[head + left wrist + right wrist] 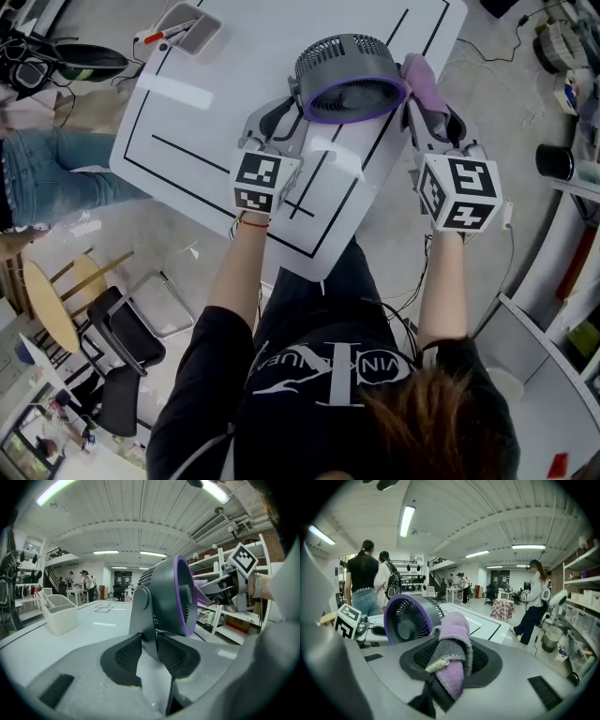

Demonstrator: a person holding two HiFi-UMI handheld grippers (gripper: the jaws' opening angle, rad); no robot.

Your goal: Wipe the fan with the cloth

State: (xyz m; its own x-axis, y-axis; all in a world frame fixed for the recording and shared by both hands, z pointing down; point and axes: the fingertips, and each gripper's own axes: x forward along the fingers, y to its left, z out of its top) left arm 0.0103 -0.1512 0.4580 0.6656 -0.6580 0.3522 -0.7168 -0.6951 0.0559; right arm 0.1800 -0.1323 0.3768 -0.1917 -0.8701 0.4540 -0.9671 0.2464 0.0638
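A dark grey fan [349,77] with a purple front ring stands on the white table [216,103]. My left gripper [281,120] is shut on the fan's stand [143,634], which sits clamped between the two pads. A folded purple and grey cloth [452,656] is held in my right gripper [424,101], which hangs just right of the fan's rim. In the right gripper view the fan [410,620] faces me at the left, with the cloth [424,80] close beside its ring but apart from the grille.
A pale tray [190,26] with a red pen lies at the table's far left corner. Black tape lines mark the tabletop. People stand beyond the table, and shelves [220,597] run along the right. Folding chairs [122,337] stand near the floor at left.
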